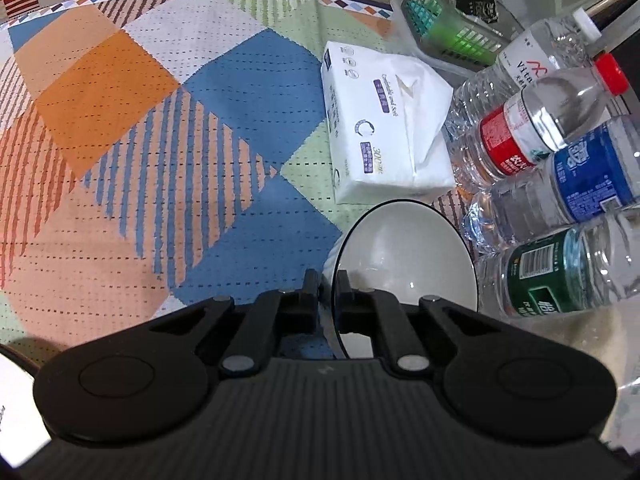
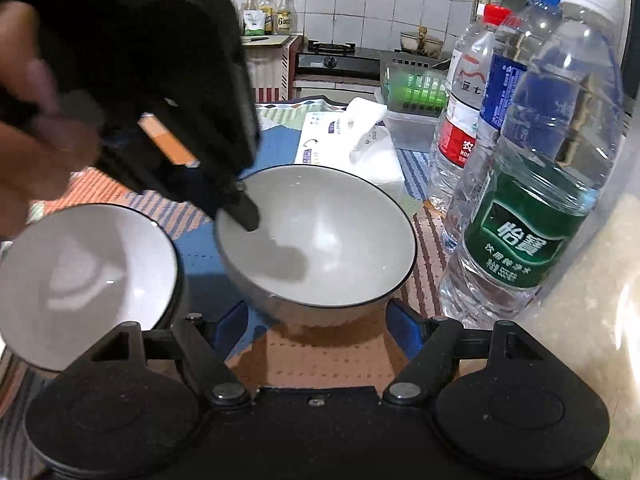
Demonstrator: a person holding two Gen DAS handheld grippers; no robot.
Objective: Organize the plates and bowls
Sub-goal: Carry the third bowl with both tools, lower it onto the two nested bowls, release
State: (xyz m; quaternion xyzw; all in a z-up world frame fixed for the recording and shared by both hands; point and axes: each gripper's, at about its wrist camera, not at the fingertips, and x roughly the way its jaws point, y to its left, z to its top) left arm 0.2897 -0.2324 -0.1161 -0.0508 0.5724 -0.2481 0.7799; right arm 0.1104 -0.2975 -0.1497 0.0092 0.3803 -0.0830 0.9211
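Left gripper (image 1: 326,280) jaws clamped on the rim of the white bowl (image 2: 320,240), frame centre. Right gripper (image 2: 316,320) jaws spread wide, empty. Second bowl (image 2: 80,280) at left.

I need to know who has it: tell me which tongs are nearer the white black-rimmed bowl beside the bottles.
Left. The left tongs are shut on the white black-rimmed bowl at its rim; the right tongs stand open just short of its base.
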